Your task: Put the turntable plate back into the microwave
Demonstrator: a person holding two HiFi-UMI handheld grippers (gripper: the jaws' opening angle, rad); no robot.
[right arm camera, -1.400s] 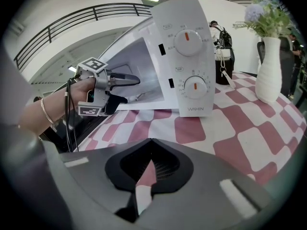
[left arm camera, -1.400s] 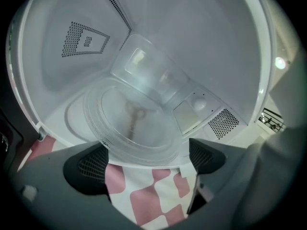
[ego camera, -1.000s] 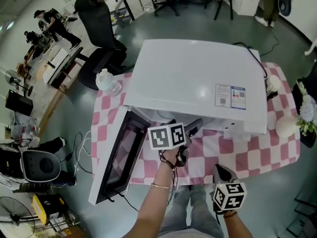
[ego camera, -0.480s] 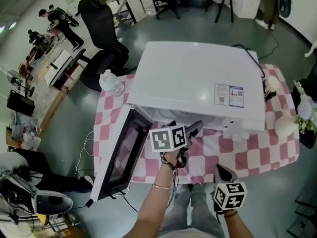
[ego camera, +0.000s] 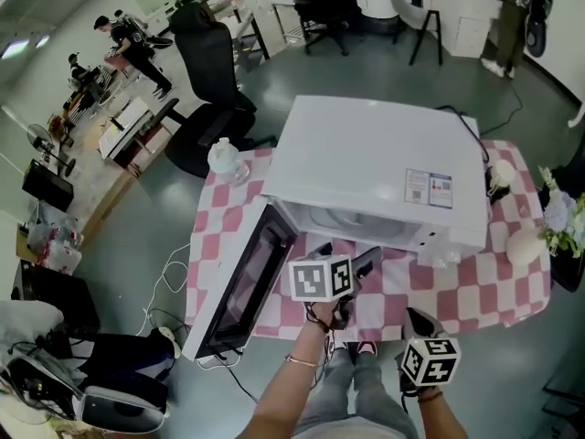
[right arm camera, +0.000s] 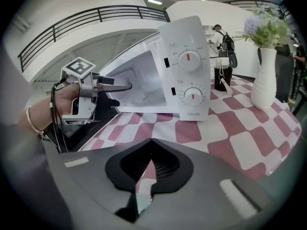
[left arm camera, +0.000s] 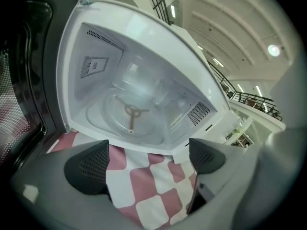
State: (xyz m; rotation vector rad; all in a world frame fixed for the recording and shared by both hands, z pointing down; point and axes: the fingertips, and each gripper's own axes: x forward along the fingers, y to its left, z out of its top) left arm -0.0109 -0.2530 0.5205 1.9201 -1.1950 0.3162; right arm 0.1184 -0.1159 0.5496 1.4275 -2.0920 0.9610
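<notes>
The white microwave [ego camera: 375, 167] stands on a pink-and-white checked tablecloth [ego camera: 457, 286] with its door [ego camera: 239, 286] swung open to the left. In the left gripper view its cavity [left arm camera: 139, 99] is open ahead. A clear round turntable plate [left arm camera: 125, 120] seems to lie on the cavity floor, and a three-armed hub shows through it. My left gripper [left arm camera: 146, 162] is open and empty, just in front of the opening over the cloth; its marker cube [ego camera: 320, 279] shows in the head view. My right gripper [right arm camera: 151, 164] is shut on nothing, low near the table's front edge [ego camera: 413, 318].
The control panel with two knobs [right arm camera: 189, 75] faces my right gripper. A white vase with flowers [right arm camera: 263, 80] stands on the cloth at right, with a small dark item [right arm camera: 220, 78] behind the microwave. A clear bottle [ego camera: 225, 159] sits at the table's far left corner. Office chairs [ego camera: 212, 58] stand beyond.
My left gripper has drawn slightly back and up from the microwave's mouth, still open. The head view has shifted. The right gripper has stayed put.
</notes>
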